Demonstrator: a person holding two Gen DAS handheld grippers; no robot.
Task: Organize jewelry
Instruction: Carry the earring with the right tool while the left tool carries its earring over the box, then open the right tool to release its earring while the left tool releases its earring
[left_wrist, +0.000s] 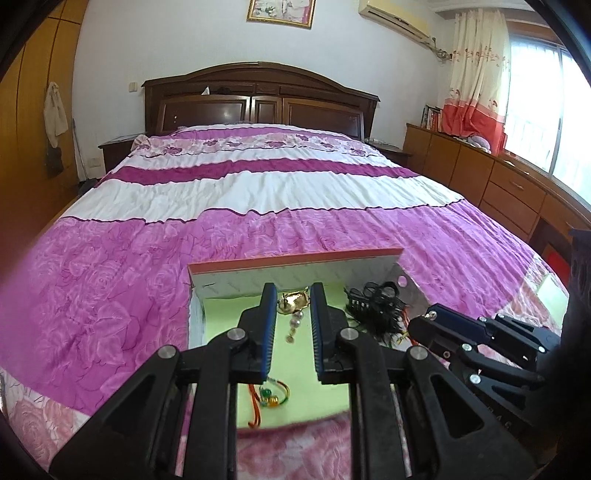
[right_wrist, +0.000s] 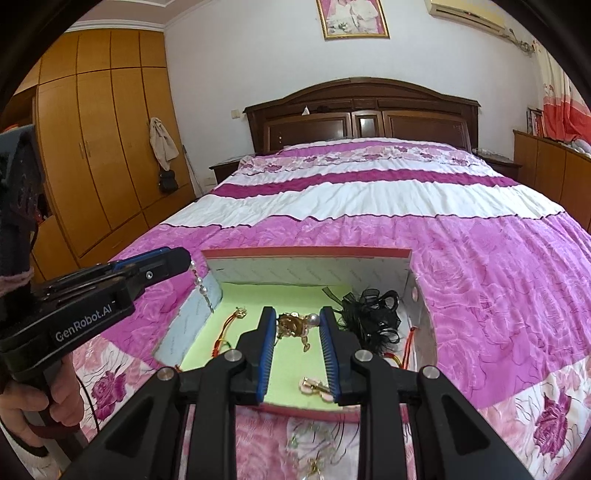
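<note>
Left tool (right_wrist: 189, 261): jaws narrow, carrying the pearl drop earring (right_wrist: 200, 285) by its top end. My own wrist camera shows a slim gap between the pads, so I cannot tell how firm the pinch is. The earring hangs free, long axis vertical, touching nothing below.

Key relation: seen from the right wrist, the earring hangs above the left wall of the box (right_wrist: 306, 253), roughly over the rim, not yet clearly inside. The green floor lies down and to the right of it. Judgement: a short shift toward the box centre, then a descent, before any release.

Right tool (right_wrist: 298, 314): jaws partly apart, holding nothing, poised over the middle of the box. The left tool has the piece and does the placing; the right is closer to what already lies inside.

Box contents:
- gold brooch (right_wrist: 291, 325), with a pearl, mid-floor toward the far wall
- black lace piece (right_wrist: 371, 314), far right corner
- red-cord bracelet (right_wrist: 231, 325), left side of the floor
- pink earrings (right_wrist: 314, 386), by the near wall

Judgement: the barest floor is left of centre, in front of the bracelet.

Surface: the box sits on the bed (right_wrist: 480, 258), on a soft quilted cover. It will likely shift if a wall is nudged.

Room: bedroom, with a wooden headboard beyond the box and a wardrobe far to its left.
</note>
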